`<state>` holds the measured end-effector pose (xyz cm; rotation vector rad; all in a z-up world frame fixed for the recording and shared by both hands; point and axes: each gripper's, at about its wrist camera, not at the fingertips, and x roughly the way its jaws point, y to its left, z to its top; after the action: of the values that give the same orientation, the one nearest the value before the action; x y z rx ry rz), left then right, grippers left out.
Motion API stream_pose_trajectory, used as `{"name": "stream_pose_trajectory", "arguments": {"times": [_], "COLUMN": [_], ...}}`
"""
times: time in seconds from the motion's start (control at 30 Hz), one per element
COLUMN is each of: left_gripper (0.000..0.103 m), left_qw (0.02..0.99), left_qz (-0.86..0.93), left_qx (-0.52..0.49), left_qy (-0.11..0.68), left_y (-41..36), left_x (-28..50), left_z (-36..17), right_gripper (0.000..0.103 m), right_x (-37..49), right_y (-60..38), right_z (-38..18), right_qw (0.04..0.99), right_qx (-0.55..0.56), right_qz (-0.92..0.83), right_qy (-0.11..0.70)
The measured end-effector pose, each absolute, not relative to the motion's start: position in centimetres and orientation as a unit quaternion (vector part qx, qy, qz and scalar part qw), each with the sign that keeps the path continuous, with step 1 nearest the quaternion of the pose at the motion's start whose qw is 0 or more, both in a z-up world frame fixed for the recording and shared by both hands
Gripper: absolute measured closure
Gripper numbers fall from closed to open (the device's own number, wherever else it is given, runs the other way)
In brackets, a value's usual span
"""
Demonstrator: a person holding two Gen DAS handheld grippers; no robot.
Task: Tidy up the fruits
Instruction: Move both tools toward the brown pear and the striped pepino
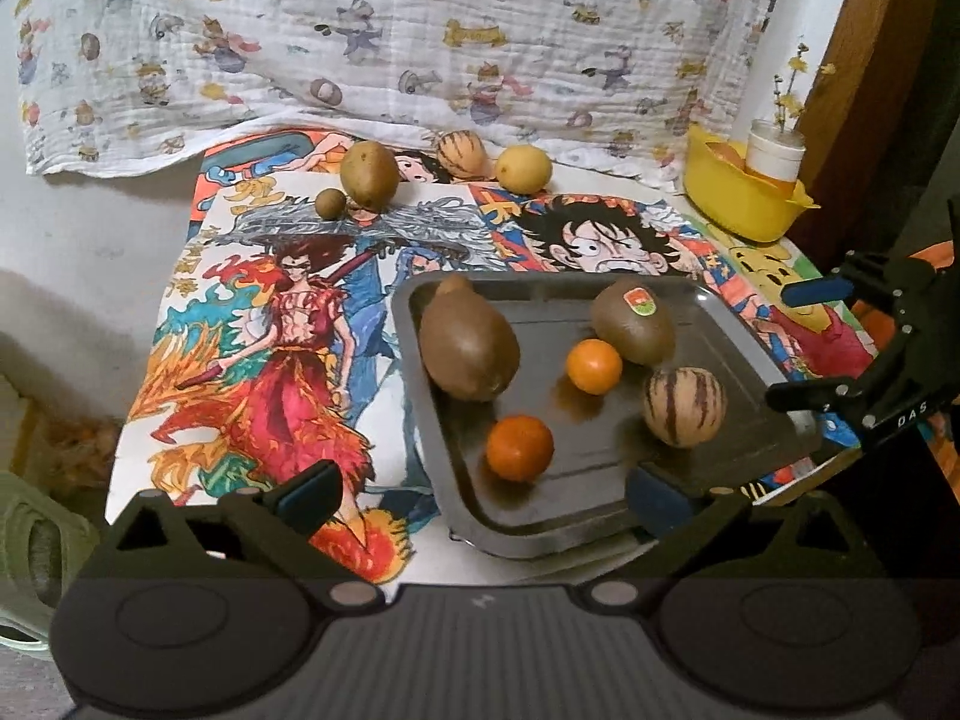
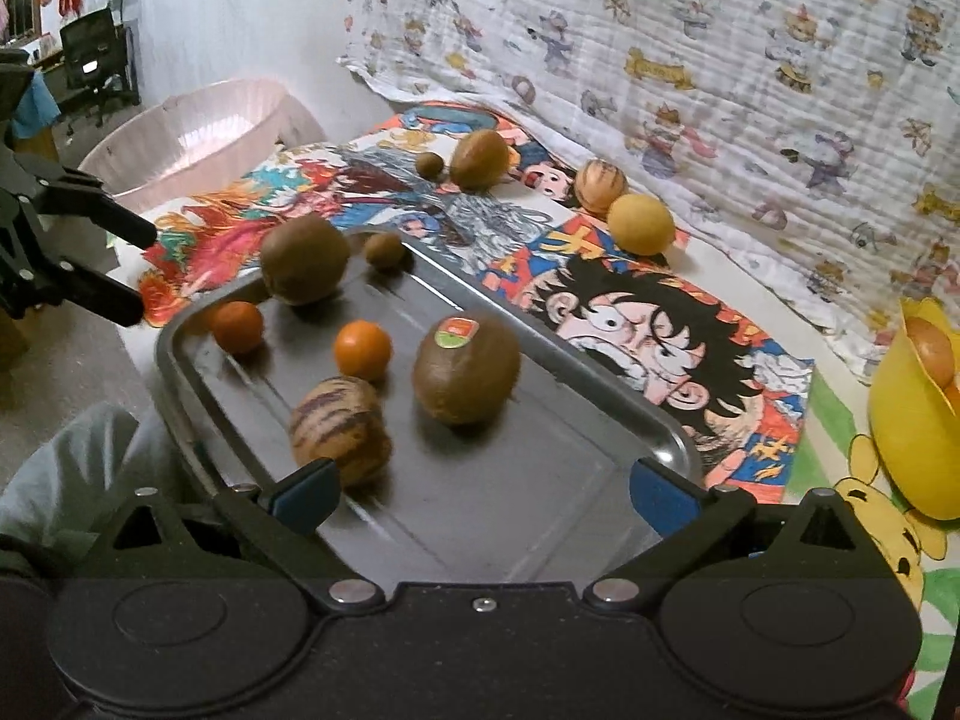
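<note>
A steel tray lies on the cartoon-print mat and holds several fruits: two kiwis, two small oranges and a striped melon. Behind it on the mat lie a kiwi, a small brown fruit, another striped melon and a lemon. My left gripper is open over the tray's near left corner and holds nothing. My right gripper is open at the tray's right side, with the striped melon just beyond its left finger.
A yellow bowl with a white cup stands at the back right. A patterned cloth hangs behind the table. A pink basin sits off the left end. A person's grey-trousered knee is by the tray's near edge.
</note>
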<state>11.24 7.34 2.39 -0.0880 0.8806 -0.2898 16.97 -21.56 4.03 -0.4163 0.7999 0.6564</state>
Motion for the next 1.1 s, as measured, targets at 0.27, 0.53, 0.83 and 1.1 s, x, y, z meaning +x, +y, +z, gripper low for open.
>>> {"name": "stream_pose_trajectory", "arguments": {"times": [0.27,0.53,0.83,1.1], "left_gripper": [0.001,0.001,0.001,0.001], "left_qw": [0.889,0.897,0.909,0.913], "left_qz": [-0.123,-0.086,-0.067,-0.078], "left_qx": [-0.039,-0.044,-0.014,0.018], "left_qy": [0.440,0.431,0.411,0.401], "left_y": [8.2,9.8,11.7,12.3], "left_x": [13.7,17.2,22.4,26.1], "left_z": [2.4,3.1,4.3,4.3], "right_gripper": [0.001,0.001,0.001,0.001], "right_x": [20.8,25.3,29.7,33.8], "right_y": [-22.2,-20.6,-16.3,-13.5], "right_z": [4.2,5.0,7.9,9.4], "right_qw": [0.851,0.852,0.817,0.775], "right_qx": [-0.190,-0.191,-0.277,-0.338], "right_qz": [0.302,0.314,0.384,0.435], "right_qy": [0.385,0.374,0.330,0.310]}}
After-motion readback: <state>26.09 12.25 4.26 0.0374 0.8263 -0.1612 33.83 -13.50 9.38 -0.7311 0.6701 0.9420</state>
